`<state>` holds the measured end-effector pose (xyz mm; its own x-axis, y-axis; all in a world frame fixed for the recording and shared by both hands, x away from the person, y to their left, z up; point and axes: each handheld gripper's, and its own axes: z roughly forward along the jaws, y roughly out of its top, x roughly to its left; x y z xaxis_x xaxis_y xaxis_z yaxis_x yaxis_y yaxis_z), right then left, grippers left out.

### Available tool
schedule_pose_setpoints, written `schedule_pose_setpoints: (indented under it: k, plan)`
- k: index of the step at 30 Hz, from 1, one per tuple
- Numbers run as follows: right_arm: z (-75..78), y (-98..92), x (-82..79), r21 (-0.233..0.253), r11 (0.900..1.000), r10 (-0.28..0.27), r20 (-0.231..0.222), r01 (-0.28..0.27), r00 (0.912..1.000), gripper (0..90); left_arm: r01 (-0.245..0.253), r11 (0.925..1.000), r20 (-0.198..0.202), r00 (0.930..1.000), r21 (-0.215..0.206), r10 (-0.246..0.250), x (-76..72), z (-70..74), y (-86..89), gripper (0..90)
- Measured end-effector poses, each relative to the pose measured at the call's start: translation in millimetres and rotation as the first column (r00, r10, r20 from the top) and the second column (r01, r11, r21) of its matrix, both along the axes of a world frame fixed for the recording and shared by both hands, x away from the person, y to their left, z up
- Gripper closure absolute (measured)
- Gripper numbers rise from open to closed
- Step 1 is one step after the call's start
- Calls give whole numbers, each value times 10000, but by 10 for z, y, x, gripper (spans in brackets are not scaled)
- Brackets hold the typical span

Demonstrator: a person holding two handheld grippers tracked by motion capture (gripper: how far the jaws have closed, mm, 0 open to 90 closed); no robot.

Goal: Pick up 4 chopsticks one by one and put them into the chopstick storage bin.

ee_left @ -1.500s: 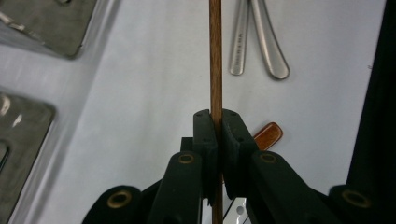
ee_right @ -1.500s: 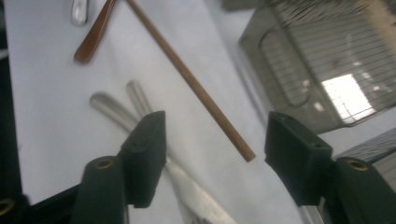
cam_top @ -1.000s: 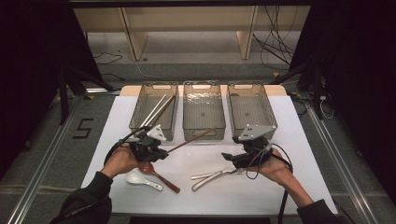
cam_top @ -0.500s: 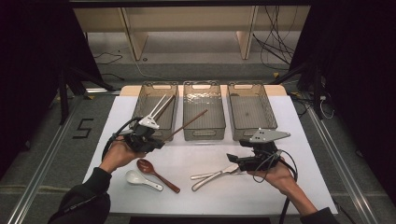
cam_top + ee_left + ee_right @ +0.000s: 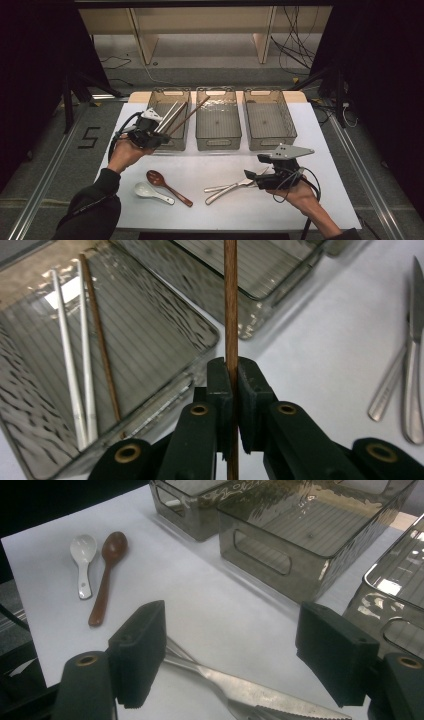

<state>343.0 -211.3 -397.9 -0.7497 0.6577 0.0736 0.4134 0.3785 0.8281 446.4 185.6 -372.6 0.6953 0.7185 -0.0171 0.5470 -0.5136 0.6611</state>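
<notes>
Left claw (image 5: 231, 390) is clamped on a brown wooden chopstick (image 5: 230, 305), jaws tight against its sides, the stick running straight up the middle of the left gripper view. In the high view the left claw (image 5: 159, 134) sits at the left centre of the frame, over the near edge of the left bin (image 5: 170, 96), and the chopstick (image 5: 192, 111) slants up and right from it, its far tip reaching over the rim of the middle bin (image 5: 218, 142). Inside the left bin lie two white chopsticks (image 5: 75, 370) and another brown chopstick (image 5: 102, 360), side by side at the left of the left gripper view.

Right claw (image 5: 230, 655) stands wide apart, holding nothing, with a steel knife (image 5: 260, 692) lying on the bench (image 5: 200, 595) between and just below its jaws. In the high view the right claw (image 5: 252, 176) is at the lower right of the frame, its tips at the handles of the steel cutlery (image 5: 225, 189). A white spoon (image 5: 150, 192) and a brown wooden spoon (image 5: 167, 186) lie just beside each other at the lower left of the bench. The right bin (image 5: 270, 142) stands at the upper right.
</notes>
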Motion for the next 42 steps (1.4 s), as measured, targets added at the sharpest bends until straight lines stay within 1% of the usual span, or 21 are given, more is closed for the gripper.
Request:
schedule_pose_setpoints:
  k: [2, 7, 8, 12, 15, 20, 22, 25, 27, 31, 35, 37, 42]
  plan:
    - [-4, -5, -11, -26, 10000, -9, 16, 9, 10000, 290, -154, 9999, -5, 9999, 38, 154, 62, -5, 9, 850]
    - [-1, -18, -38, 32, 10000, -61, 44, 61, 10000, 279, -613, 9981, -92, 9981, -101, 612, 190, -23, 55, 850]
    - [1, -20, -44, 31, 10000, -77, 42, 77, 10000, 279, -722, 9973, -49, 9974, -106, 721, 221, -26, 68, 850]
    - [3, -21, -60, 54, 10000, -69, 24, 68, 10000, 276, -1196, 9928, 5, 9928, -107, 1196, 332, -38, 126, 850]
    - [0, -20, -71, 46, 10000, -40, 39, 39, 10000, 277, -1551, 9878, -1, 9879, -116, 1551, 422, -54, 180, 850]
    - [-1, -19, -76, 46, 10000, 7, 17, -7, 10000, 276, -1905, 9817, -101, 9816, 17, 1905, 555, -78, 247, 850]
    - [0, -17, -78, 43, 10000, 28, 12, -28, 10000, 277, -1948, 9808, -85, 9808, 109, 1949, 591, -81, 259, 850]
    - [-1, -14, -80, 22, 10000, 71, 23, -71, 10000, 276, -2036, 9790, -19, 9791, 131, 2036, 636, -83, 274, 850]
    - [-2, -13, -80, 49, 10000, 81, 4, -81, 10000, 277, -2109, 9775, -45, 9775, 76, 2109, 669, -91, 289, 850]
    - [2, -13, -83, 46, 9999, 91, 27, -91, 10000, 277, -2230, 9747, -70, 9748, 150, 2232, 725, -111, 303, 850]
    - [-1, -12, -80, 25, 9999, 106, 18, -106, 9999, 277, -2409, 9705, -171, 9704, 97, 2410, 772, -135, 303, 850]
    - [-2, -9, -80, 29, 9999, 127, 12, -127, 9999, 277, -2442, 9695, -191, 9694, 194, 2446, 794, -149, 301, 849]
    - [0, -6, -84, -4, 9999, 166, -7, -166, 9999, 277, -2551, 9667, -290, 9663, 208, 2557, 833, -194, 293, 849]
